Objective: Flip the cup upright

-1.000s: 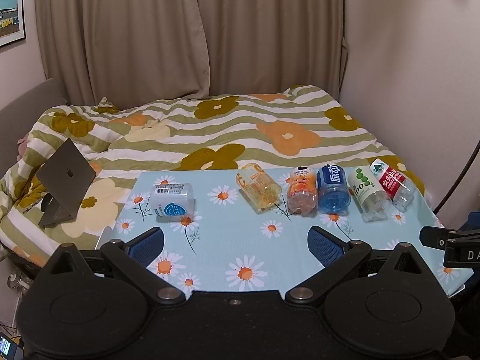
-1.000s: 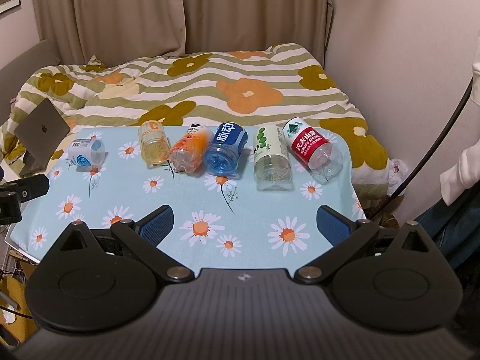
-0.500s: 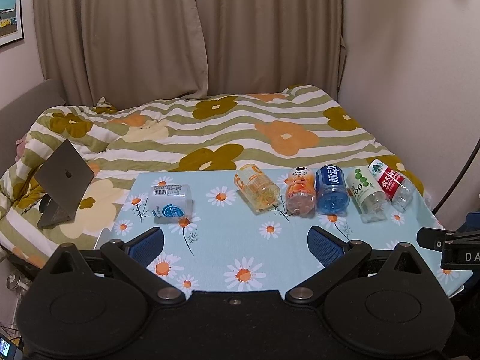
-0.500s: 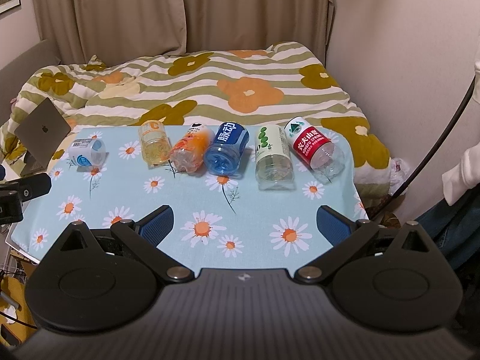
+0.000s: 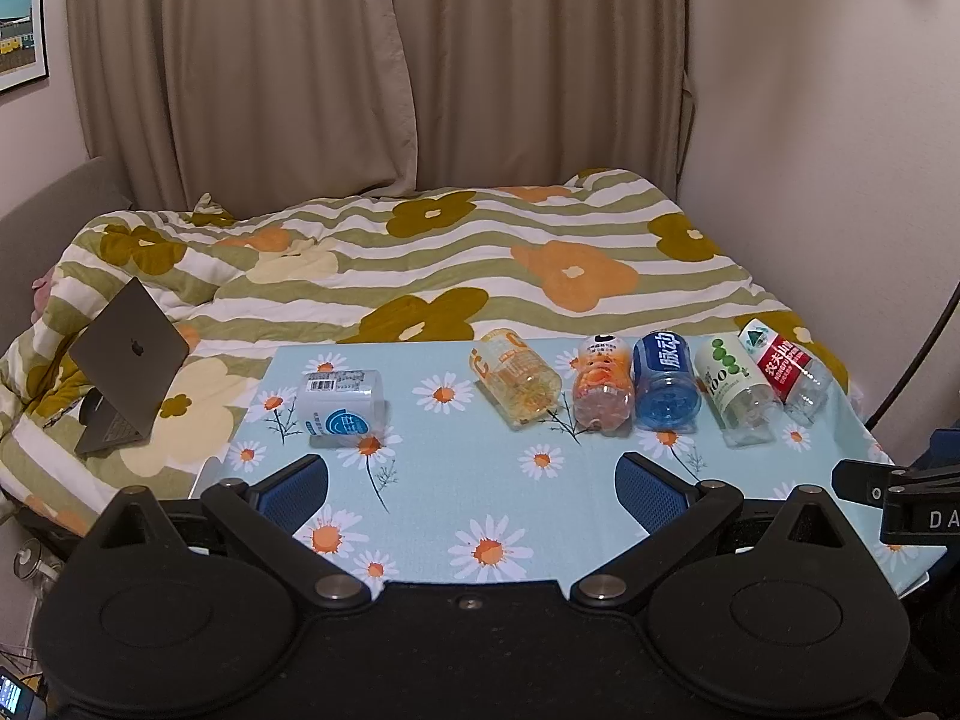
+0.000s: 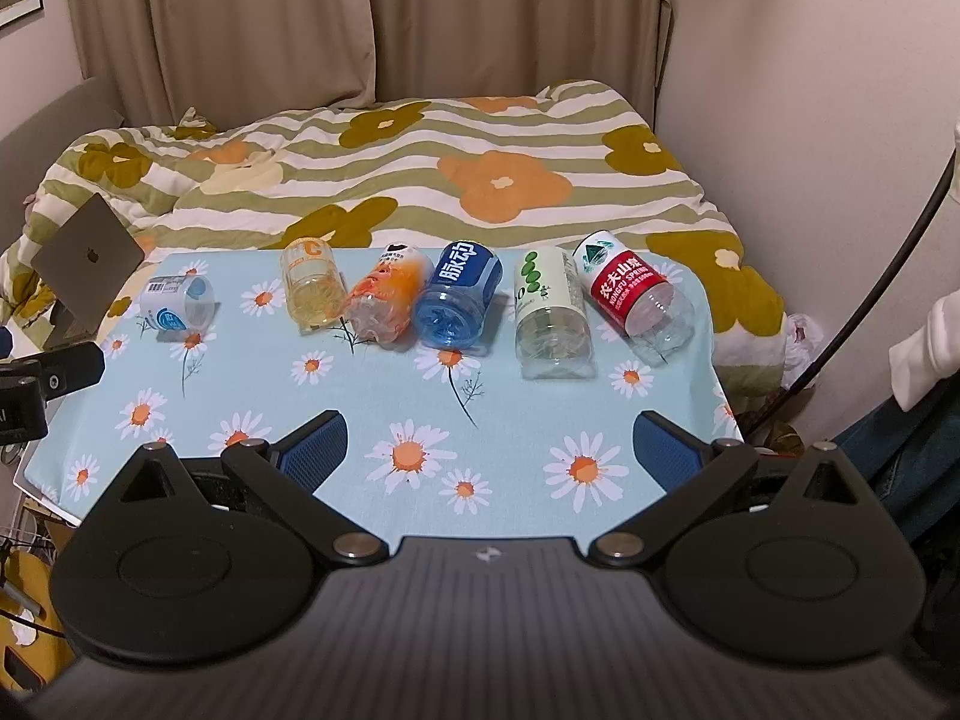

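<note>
Several cut-bottle cups lie on their sides on a daisy-print tablecloth [image 5: 456, 480]. A white cup with a blue label [image 5: 341, 401] [image 6: 178, 306] lies apart at the left. To its right lie a yellow cup [image 5: 517, 384] [image 6: 311, 289], an orange cup [image 5: 602, 385] [image 6: 387, 297], a blue cup [image 5: 666, 381] [image 6: 459, 292], a green-label cup [image 5: 734, 390] [image 6: 551, 310] and a red-label cup [image 5: 786, 369] [image 6: 636, 296]. My left gripper [image 5: 472, 489] is open and empty, near the table's front edge. My right gripper [image 6: 491, 447] is open and empty, short of the row.
A bed with a flowered striped duvet [image 5: 456, 252] lies behind the table. An open laptop [image 5: 123, 363] rests on the bed at the left. A wall [image 5: 828, 150] stands close on the right, curtains [image 5: 372, 60] behind. A person's sleeve [image 6: 927, 348] shows at the right.
Both views have shifted very slightly; the cups have not moved and both grippers stay open.
</note>
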Motion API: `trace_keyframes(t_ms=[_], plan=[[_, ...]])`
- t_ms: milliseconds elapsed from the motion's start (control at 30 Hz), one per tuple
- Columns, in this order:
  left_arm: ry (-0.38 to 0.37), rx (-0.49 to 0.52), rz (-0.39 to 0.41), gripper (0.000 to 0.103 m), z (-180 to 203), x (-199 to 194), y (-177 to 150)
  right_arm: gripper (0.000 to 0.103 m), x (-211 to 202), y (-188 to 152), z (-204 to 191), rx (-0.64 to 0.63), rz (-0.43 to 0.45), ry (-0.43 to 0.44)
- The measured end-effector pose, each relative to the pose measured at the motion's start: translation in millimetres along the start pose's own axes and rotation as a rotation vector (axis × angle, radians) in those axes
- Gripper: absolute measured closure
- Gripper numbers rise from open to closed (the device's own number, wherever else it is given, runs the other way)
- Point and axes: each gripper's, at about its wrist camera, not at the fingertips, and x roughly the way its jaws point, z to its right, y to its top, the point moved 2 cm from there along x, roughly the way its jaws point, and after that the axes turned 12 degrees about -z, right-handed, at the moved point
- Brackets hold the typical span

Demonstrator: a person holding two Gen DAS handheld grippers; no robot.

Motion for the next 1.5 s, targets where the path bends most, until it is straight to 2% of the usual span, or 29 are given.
trace_keyframes(t_ms=[533,767,967,1200,1500], plan=[[0.008,-0.012,-0.014,0.0,0.9,0.1,7.6,0.0,-2.4,2.0,-1.8,-0.001,-0.008,0.015],[0.025,-0.059,-0.042,0.0,6.6,8.0,19.6,0.0,10.5,24.5,11.4,-0.023,-0.035,0.042],[0.051,-0.099,-0.085,0.0,16.6,26.3,25.8,0.0,46.5,55.1,33.7,-0.049,-0.062,0.06],[0.077,-0.156,-0.148,0.0,25.3,54.7,26.2,0.0,108.9,90.0,58.8,-0.054,-0.115,0.075],[0.095,-0.193,-0.207,0.0,37.6,86.1,26.2,0.0,183.8,113.2,73.0,-0.048,-0.195,0.104]])
